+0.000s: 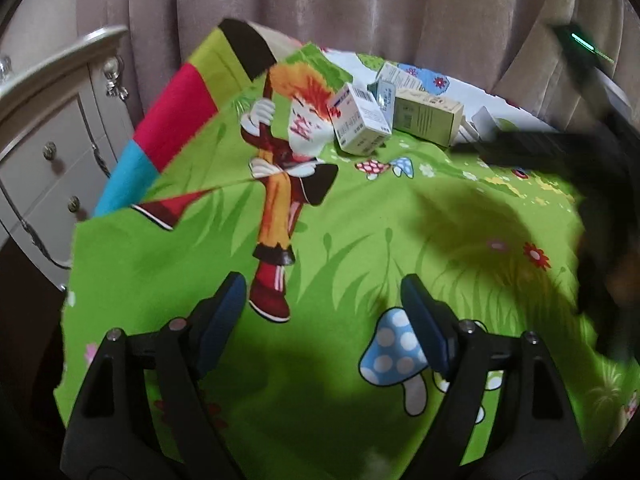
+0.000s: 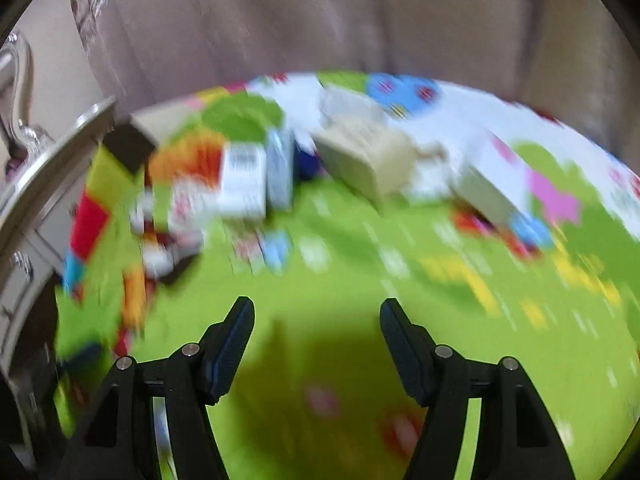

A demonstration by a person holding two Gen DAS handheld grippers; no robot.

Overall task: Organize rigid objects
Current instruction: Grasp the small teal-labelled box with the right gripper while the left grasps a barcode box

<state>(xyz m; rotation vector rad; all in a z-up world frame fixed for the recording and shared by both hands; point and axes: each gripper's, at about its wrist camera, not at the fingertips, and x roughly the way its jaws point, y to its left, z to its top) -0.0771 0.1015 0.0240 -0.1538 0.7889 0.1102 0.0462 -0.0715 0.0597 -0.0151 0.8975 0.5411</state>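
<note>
Left gripper [image 1: 324,296] empty; beige box [image 1: 428,118] lies lengthwise L–R, behind white box [image 1: 360,120].

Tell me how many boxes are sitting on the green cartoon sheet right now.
4, possibly more. A white barcode box stands nearest, a small bluish box behind it, a beige box to its right, and a flat white box farthest right. Blur may hide others.

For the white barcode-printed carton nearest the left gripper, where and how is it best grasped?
Probably across the white barcode-printed carton at its two flat side faces, approaching from the near open side; the beige cardboard box crowds its far right.
</note>
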